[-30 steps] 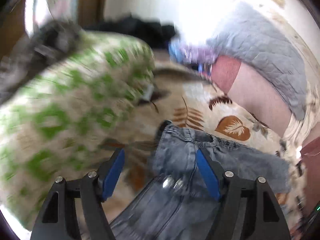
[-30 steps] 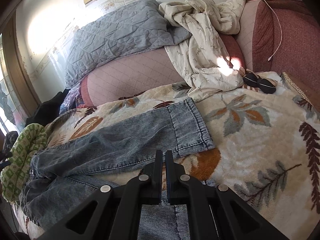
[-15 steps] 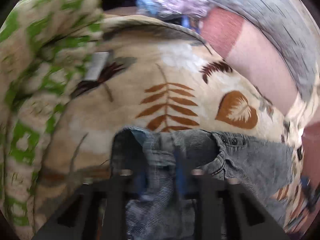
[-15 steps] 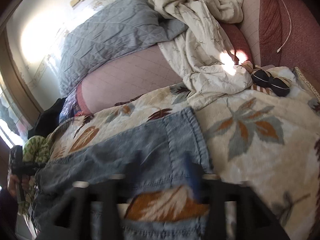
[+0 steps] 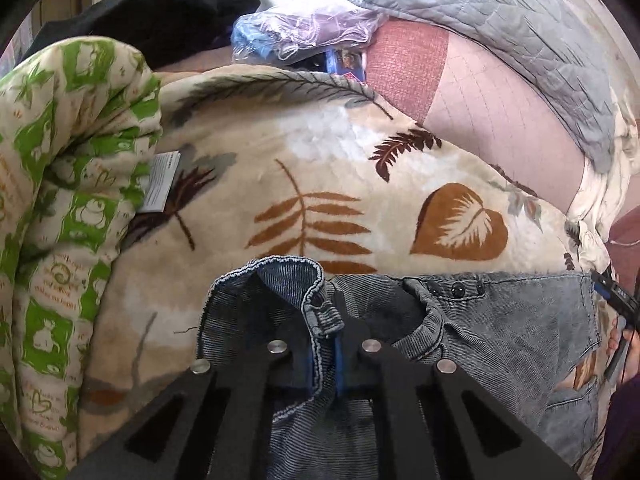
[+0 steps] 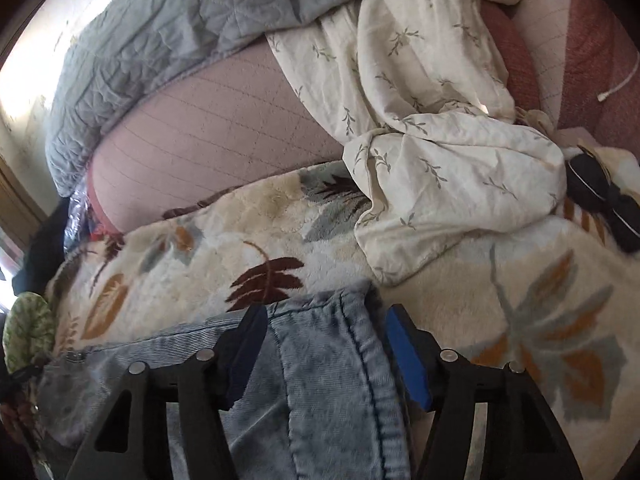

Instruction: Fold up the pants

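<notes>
Grey-blue denim pants lie on a cream leaf-print blanket. My left gripper is shut on the pants' waistband, which bunches up between the fingers. In the right wrist view the light denim leg hem lies between the blue pads of my right gripper, which is open and spans the hem. The rest of the pants trail off to the left.
A green-and-cream quilt is heaped at the left. A grey quilt and pink mattress edge lie behind. A white leafy sheet is piled at the right, dark items beside it. The other gripper shows at the far right.
My left gripper went from open to shut on the waistband. My right gripper went from shut to open and moved forward over the leg hem.
</notes>
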